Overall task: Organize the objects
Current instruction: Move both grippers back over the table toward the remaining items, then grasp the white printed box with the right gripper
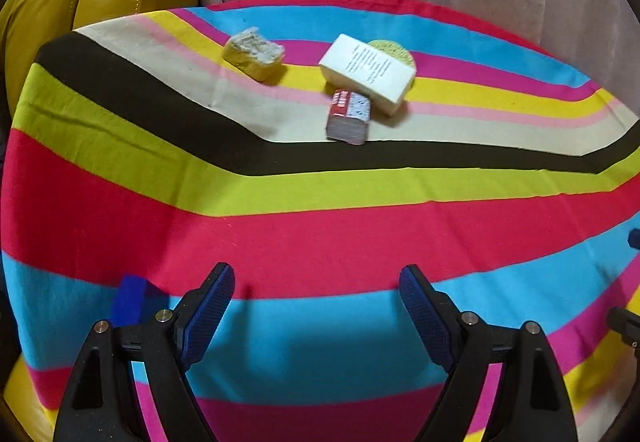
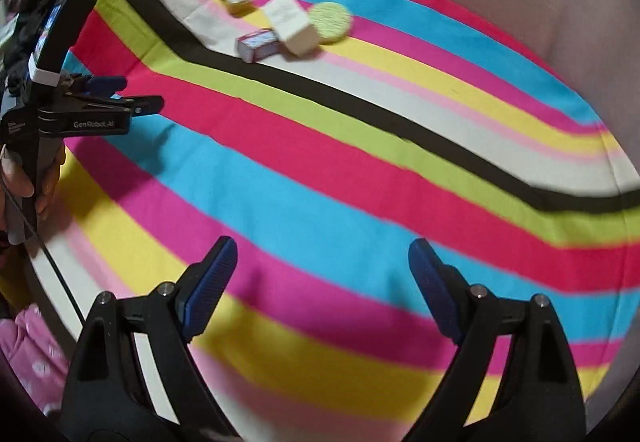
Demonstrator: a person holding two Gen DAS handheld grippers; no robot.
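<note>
Left wrist view: the left gripper (image 1: 316,282) is seen with jaws spread wide, nothing held between the blue pads (image 1: 212,306). It is held over the striped cloth (image 1: 320,242), with bare cloth directly under the fingers. The task's things are grouped well ahead of the fingertips, on the pale and yellow stripes: a yellow sponge block (image 1: 254,53) ahead and slightly left, a white box (image 1: 370,73) ahead and slightly right, a red packet (image 1: 349,117) nearest of the group and touching the white box's near edge, and a green round pad (image 1: 394,50) partly hidden behind the box. A small blue block (image 1: 130,300) is seen just left of the left finger.

Right wrist view: the right gripper (image 2: 320,270) is likewise shown wide apart and empty. The same group lies far ahead and to the left of it. The left gripper (image 2: 120,98) is seen from the side at far left, held by a hand (image 2: 24,182).

Step judged: approach, nothing grasped yet. To be done well, one item should be chosen first; the sponge block stands apart and is judged easiest. The red packet and white box touch, so jaws should be aligned across the packet's short sides to avoid the box being nudged
</note>
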